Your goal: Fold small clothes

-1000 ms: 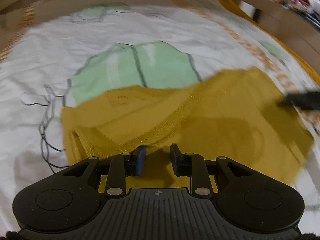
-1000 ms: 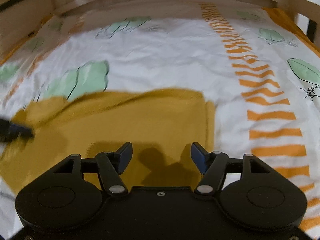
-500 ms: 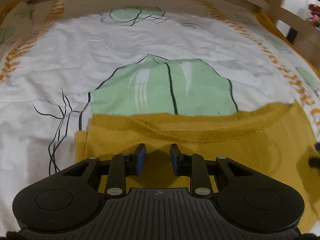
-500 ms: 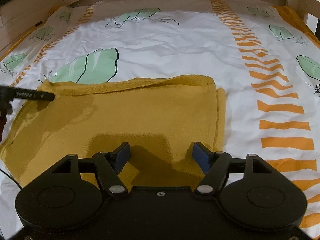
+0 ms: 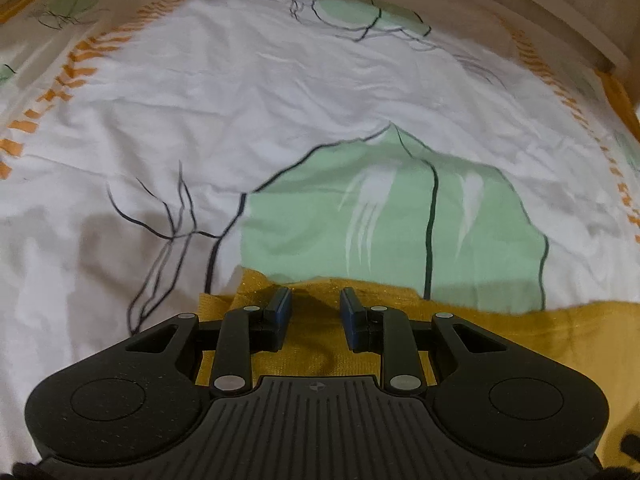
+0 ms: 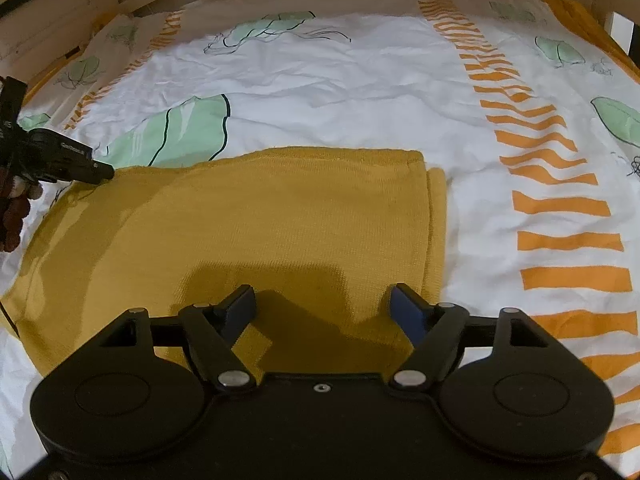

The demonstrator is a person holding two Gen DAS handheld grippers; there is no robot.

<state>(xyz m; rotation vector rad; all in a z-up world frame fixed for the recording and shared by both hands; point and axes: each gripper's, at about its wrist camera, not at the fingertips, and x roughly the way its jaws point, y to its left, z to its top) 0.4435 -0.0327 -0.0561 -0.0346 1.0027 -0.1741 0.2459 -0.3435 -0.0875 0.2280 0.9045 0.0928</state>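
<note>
Mustard garment (image 6: 248,232) near edge hidden behind right hand-held gripper (image 6: 322,308), released; left hand-held gripper (image 5: 315,306) released.

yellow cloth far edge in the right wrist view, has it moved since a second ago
Yes. The yellow cloth has had its far edge carried forward over itself: it now lies flatter and straighter, just below the green leaf print on the bedsheet.
</note>
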